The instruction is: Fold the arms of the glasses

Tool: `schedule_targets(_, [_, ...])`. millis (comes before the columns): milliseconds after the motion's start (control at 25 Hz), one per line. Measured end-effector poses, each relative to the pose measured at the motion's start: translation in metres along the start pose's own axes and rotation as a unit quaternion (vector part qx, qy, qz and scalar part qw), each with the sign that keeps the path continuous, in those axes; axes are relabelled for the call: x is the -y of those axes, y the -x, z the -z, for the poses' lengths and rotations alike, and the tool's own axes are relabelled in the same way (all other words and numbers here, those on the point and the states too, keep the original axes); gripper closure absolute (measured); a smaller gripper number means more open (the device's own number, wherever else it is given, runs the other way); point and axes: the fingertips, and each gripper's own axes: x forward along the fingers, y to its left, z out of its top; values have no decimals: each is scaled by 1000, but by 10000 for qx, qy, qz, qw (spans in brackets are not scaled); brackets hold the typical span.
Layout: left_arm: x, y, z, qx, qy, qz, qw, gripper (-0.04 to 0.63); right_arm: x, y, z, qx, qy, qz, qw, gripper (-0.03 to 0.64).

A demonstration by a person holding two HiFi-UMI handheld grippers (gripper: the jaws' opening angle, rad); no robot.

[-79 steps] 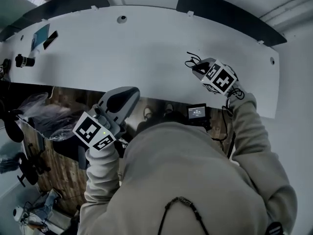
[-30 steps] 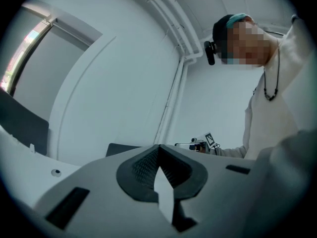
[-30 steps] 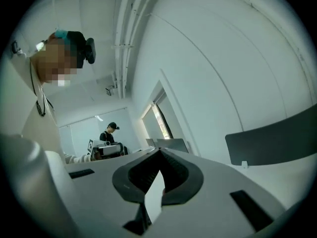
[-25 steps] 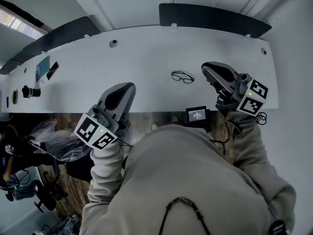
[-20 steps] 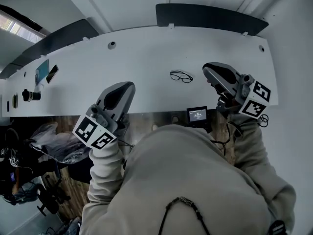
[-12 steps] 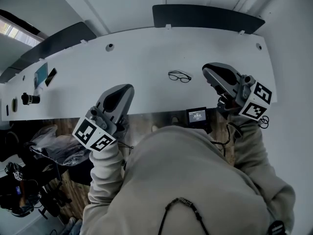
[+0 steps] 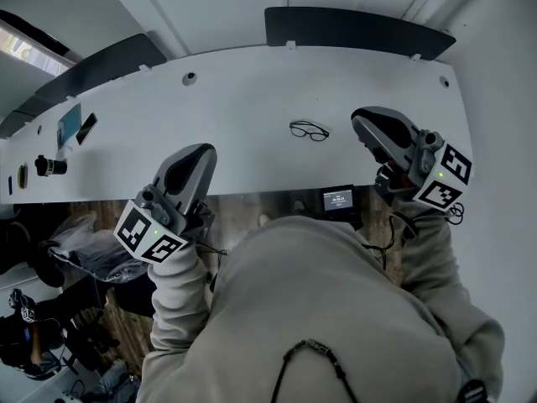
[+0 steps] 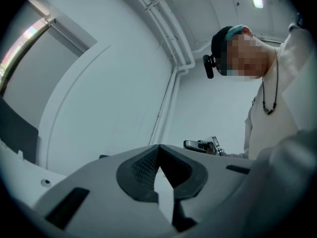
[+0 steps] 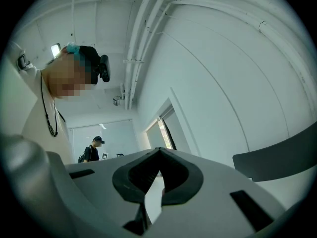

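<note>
One pair of glasses (image 7: 309, 130) lies near the tabletop's (image 7: 252, 91) near edge. The left gripper (image 7: 204, 151) and right gripper (image 7: 364, 116) have their jaws closed and empty.

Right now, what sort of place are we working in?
Probably an office or lab: a long white desk with grommet holes, dark divider panels behind it, and exposed pipes along the ceiling.

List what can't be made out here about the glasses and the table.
- Whether the glasses have their arms folded or open: head view, too small.
- The glasses up close: neither gripper view shows them; both look up at walls and ceiling.
- Print on the small screen at the table edge: head view, too small.
- The dark object at the table's left end: head view, too small to identify.
</note>
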Motion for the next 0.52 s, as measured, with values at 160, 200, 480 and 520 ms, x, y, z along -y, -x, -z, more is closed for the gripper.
schedule_targets(160, [0, 0, 2, -13, 20, 14, 10000, 591, -2, -3, -1, -31, 20, -14, 10000, 597])
schedule_targets(200, [-1, 0, 2, -16, 24, 16, 10000, 591, -2, -3, -1, -38, 27, -15, 10000, 597])
schedule_targets(480, [-2, -2, 2, -5, 15, 49, 10000, 591, -2, -3, -1, -39, 56, -14, 10000, 597])
schedule_targets(520, [-2, -2, 1, -6, 10, 58, 10000, 591, -2, -3, -1, -41, 59, -13, 10000, 597])
